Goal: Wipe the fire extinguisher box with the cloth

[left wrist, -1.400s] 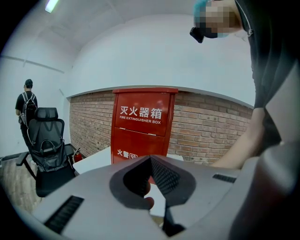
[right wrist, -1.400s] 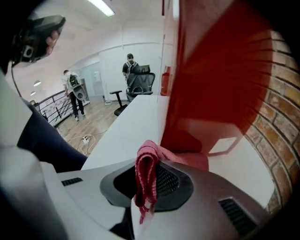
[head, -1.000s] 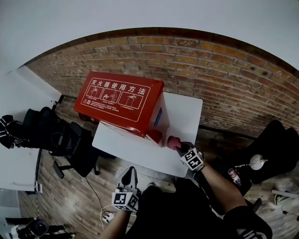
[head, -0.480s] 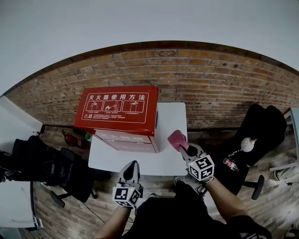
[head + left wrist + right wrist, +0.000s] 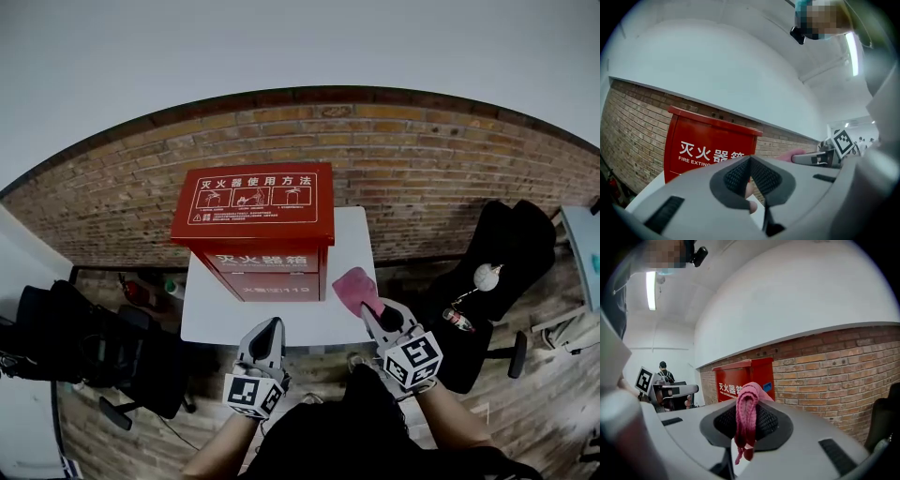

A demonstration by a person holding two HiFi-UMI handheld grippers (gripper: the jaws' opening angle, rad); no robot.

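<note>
A red fire extinguisher box with white print stands on a small white table against a brick wall; it also shows as the red box and the red box in the gripper views. My right gripper is shut on a pink cloth, held over the table's right front corner, right of the box and apart from it. My left gripper is shut with nothing in it, near the table's front edge.
A black office chair stands right of the table, another dark chair to the left. A white round object and a bottle lie by the right chair. The floor is brick-patterned. A person stands far off.
The view has swung so the box now faces me squarely. My right gripper with the pink cloth has drawn back from the box's side toward the table's right front corner.
</note>
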